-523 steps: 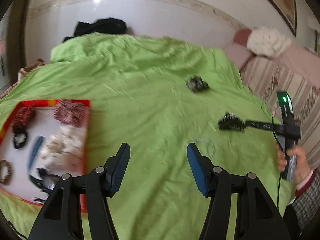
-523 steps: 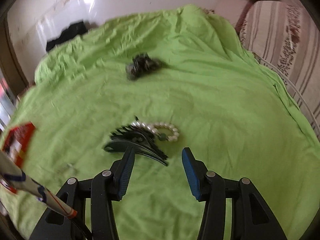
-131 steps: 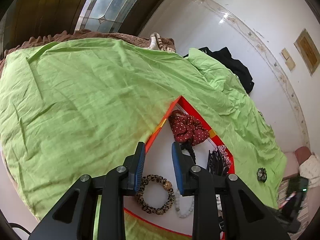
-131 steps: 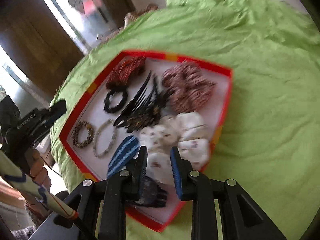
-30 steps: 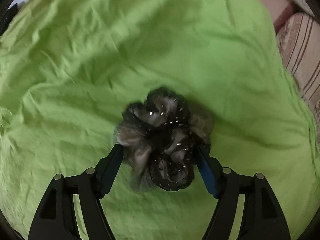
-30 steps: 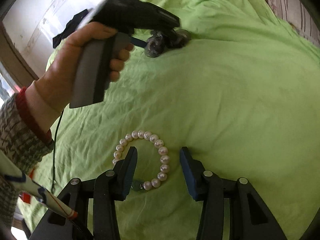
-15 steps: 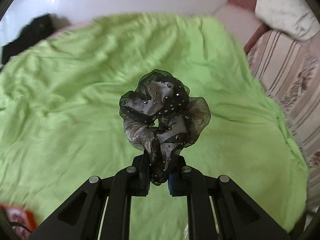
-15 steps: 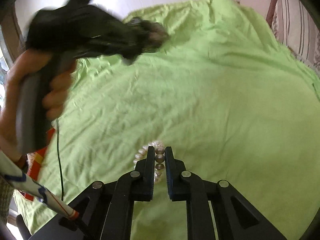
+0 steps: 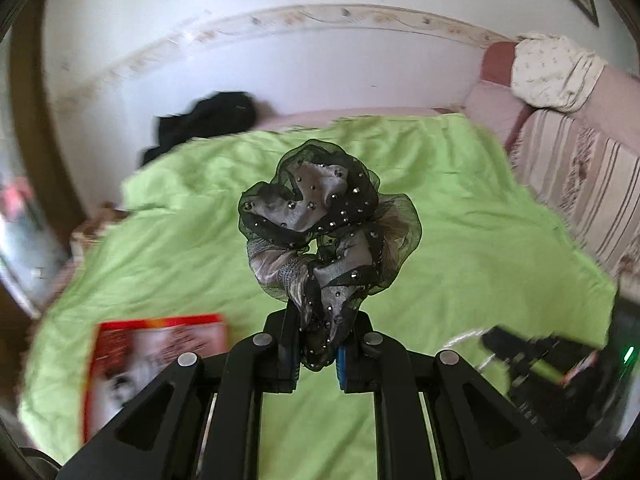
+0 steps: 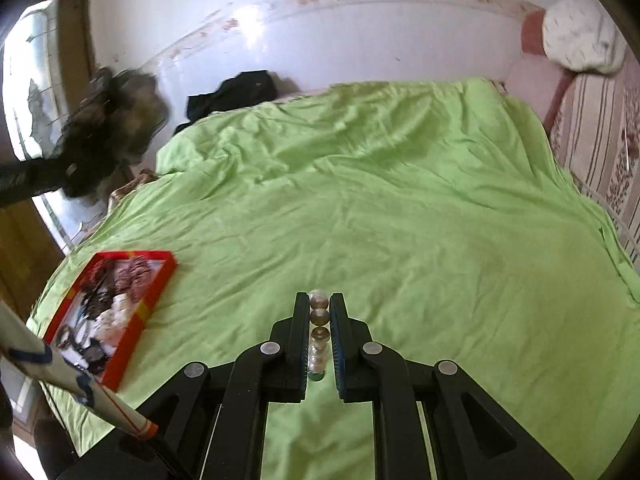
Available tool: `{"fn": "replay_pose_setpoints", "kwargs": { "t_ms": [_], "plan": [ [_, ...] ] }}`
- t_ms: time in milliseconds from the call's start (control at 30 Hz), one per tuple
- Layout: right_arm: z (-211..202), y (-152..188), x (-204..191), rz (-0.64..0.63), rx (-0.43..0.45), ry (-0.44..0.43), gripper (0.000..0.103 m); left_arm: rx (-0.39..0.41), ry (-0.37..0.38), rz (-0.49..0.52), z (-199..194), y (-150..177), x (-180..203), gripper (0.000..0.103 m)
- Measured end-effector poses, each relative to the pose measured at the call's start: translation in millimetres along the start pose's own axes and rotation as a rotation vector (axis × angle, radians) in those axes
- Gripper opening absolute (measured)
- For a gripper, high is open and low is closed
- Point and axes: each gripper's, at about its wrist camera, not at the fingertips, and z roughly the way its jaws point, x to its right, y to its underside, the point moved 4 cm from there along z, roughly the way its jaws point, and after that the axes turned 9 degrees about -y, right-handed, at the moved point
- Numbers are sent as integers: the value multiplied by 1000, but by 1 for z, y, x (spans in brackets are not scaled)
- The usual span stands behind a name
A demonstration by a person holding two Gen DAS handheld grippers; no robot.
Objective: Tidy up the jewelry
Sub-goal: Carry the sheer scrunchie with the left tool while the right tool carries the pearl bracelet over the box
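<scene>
At the near left of the bed (image 10: 400, 208), the red-rimmed tray (image 10: 132, 322) is seen already crowded with hair ties and clips; its edge also shows at the lower left of the left wrist view.

A second ago the dark scrunchie (image 9: 326, 224) lay on the green sheet between wide-open jaws. It has now been lifted clear of the bed, and the left gripper (image 9: 318, 344) is closed on its lower folds, the rest of the fabric standing up loosely above the jaws. In the right wrist view the same gripper appears only as a blurred dark mass at the far left, so its motion is probably toward the tray, though that cannot be confirmed.

Further right, the pearl bracelet (image 10: 319, 332), which a second ago lay flat on the sheet, is now pinched between the closed jaws of the right gripper (image 10: 320, 334), with several beads stacked in the gap.

Both remaining loose pieces have thus been picked up at once. What is judged to be left is the carry leftward and the release of each into the tray.
</scene>
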Motion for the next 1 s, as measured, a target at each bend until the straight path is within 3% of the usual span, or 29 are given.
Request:
{"fn": "replay_pose_setpoints", "kwargs": {
  "t_ms": [167, 333, 1000],
  "plan": [
    [-4, 14, -37, -23, -27, -29, 11, 29, -137, -13, -23, 37, -49, 13],
    [-4, 12, -70, -70, -46, -29, 11, 36, -199, -54, -25, 61, -85, 13],
    [48, -24, -210, -253, -111, -41, 11, -64, -244, -331, 33, 136, -232, 13]
  ]
}}
